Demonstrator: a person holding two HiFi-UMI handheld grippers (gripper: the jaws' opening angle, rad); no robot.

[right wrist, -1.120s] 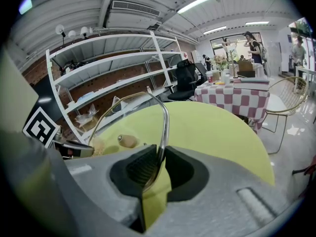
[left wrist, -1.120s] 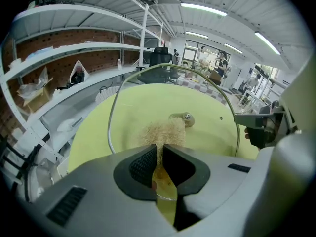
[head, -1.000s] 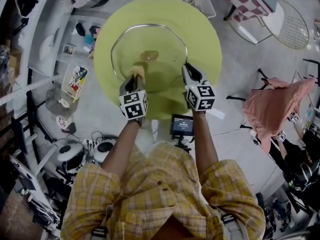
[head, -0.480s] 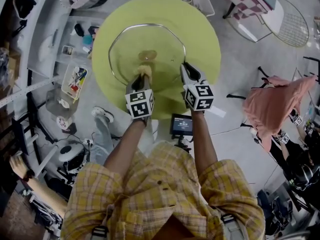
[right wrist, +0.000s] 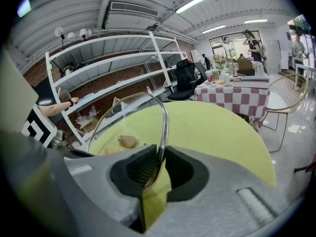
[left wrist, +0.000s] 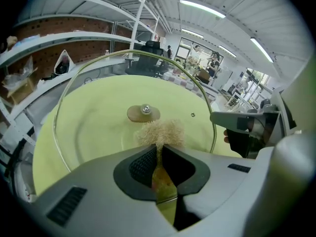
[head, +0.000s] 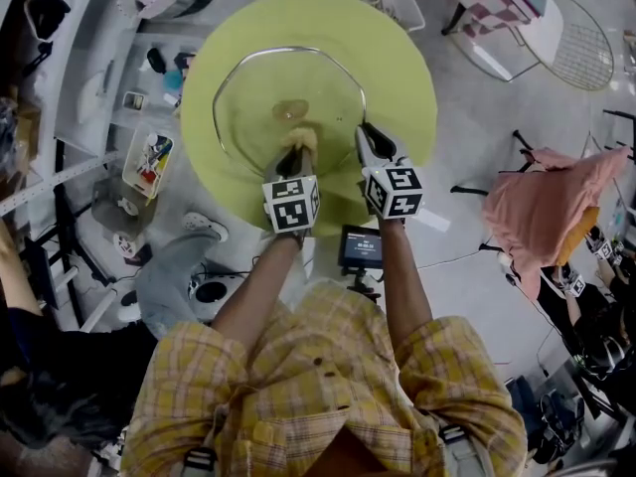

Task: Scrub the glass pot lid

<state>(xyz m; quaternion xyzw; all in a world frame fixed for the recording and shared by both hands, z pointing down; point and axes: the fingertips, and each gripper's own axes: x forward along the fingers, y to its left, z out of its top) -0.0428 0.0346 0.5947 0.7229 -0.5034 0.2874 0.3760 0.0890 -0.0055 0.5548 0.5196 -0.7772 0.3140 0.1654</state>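
Quick update from us: our right tool [right wrist: 160,154] is clamped on the metal rim of the clear round glass pot lid [head: 253,92], pinching the edge nearest us. It holds the lid up over the round yellow-green tabletop [head: 402,58]. We can't tell if the lid's far edge touches the tabletop or hangs free. Our left tool [left wrist: 159,151] is closed on a tan, fuzzy scrub pad [left wrist: 160,132]. The tuft poking out past its tips is pressed to the glass just short of the small brown knob [left wrist: 143,113] with the screw in its middle, straight ahead of that tool. What's changed over the last second: the left tool has slid sideways across the glass. It started well off to the left of the right tool and now sits just beside it, while the right tool has barely budged, same bite on the rim. We read that as a wiping stroke in progress, so the scrubbing is properly under way but surely not finished. This stroke covers only the band of glass close to the tools, and the part beyond the knob out to the far rim gets nothing from it. We'd guess the next passes need to reach further ahead of the tools. The right tool's pinch should stay firm too, since a thin rim under sideways push could slip or twist.
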